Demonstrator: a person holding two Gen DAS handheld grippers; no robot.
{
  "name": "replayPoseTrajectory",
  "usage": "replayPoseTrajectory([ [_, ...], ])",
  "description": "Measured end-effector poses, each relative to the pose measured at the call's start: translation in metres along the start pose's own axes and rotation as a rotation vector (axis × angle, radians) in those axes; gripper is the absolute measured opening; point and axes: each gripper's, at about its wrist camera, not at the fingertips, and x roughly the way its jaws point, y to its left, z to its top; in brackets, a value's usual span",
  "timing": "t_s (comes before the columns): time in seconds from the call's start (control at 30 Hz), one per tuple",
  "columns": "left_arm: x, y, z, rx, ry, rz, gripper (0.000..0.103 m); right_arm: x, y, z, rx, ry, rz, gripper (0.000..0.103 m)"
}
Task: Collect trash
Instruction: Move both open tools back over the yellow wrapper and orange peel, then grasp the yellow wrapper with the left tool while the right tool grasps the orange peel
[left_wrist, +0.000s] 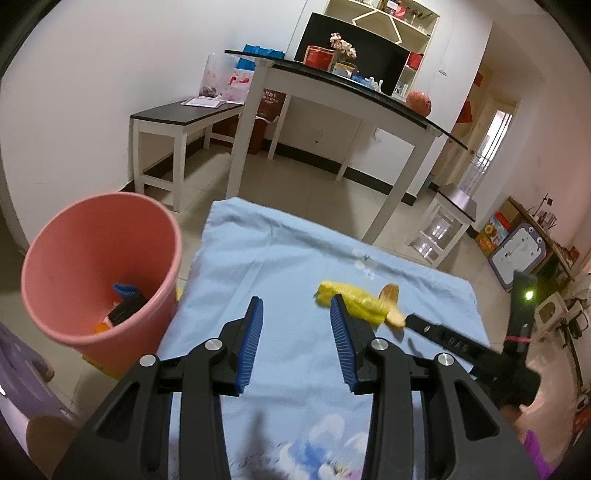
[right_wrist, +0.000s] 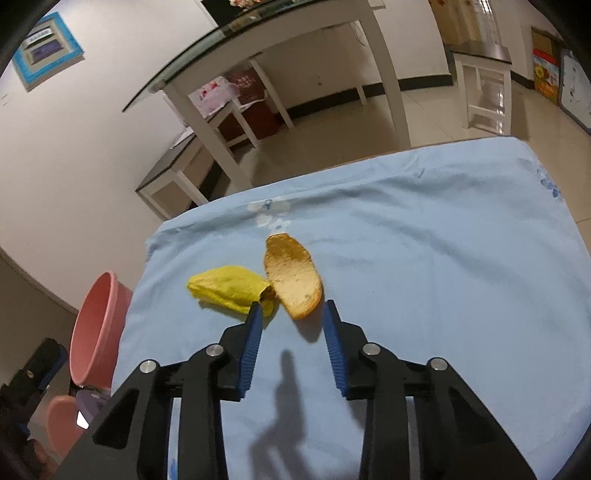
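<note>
On the light blue cloth (left_wrist: 280, 258) lie a crumpled yellow wrapper (right_wrist: 229, 288) and a toasted bread slice (right_wrist: 293, 277), touching each other. My right gripper (right_wrist: 291, 306) is open just above the cloth. The near end of the slice sits between its blue pads, which are not pressing on it. From the left wrist view the wrapper (left_wrist: 354, 297) and slice (left_wrist: 391, 295) lie ahead to the right, with a right-gripper finger (left_wrist: 436, 330) reaching in beside them. My left gripper (left_wrist: 296, 301) hangs open over the cloth with nothing in it. A pink bin (left_wrist: 74, 229) stands off the cloth's left edge, holding some scraps.
Behind the cloth stand a white table with a black glass top (left_wrist: 332, 85), a low bench (left_wrist: 177, 114) and a small stool (left_wrist: 454, 206). A purple stool (left_wrist: 22, 369) sits by the bin (right_wrist: 99, 325). A person's hand (left_wrist: 535, 402) grips the right tool.
</note>
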Motion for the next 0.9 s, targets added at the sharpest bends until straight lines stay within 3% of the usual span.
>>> replayPoseTrajectory([
  [0.2,0.039,-0.006,0.014,-0.093,0.078,-0.058,0.038,0.017,-0.005,0.0,0.015,0.023,-0.01,0.011],
  [0.37,0.074,-0.009,0.018,-0.159,0.144,-0.067,0.038,0.022,-0.018,-0.006,0.057,0.01,0.022,0.004],
  [0.63,0.12,-0.017,0.025,-0.182,0.195,-0.013,0.038,0.015,-0.025,-0.003,0.091,-0.017,0.073,0.003],
  [0.9,0.161,-0.028,0.021,-0.214,0.286,0.038,0.038,0.008,-0.028,-0.002,0.094,-0.037,0.045,0.002],
])
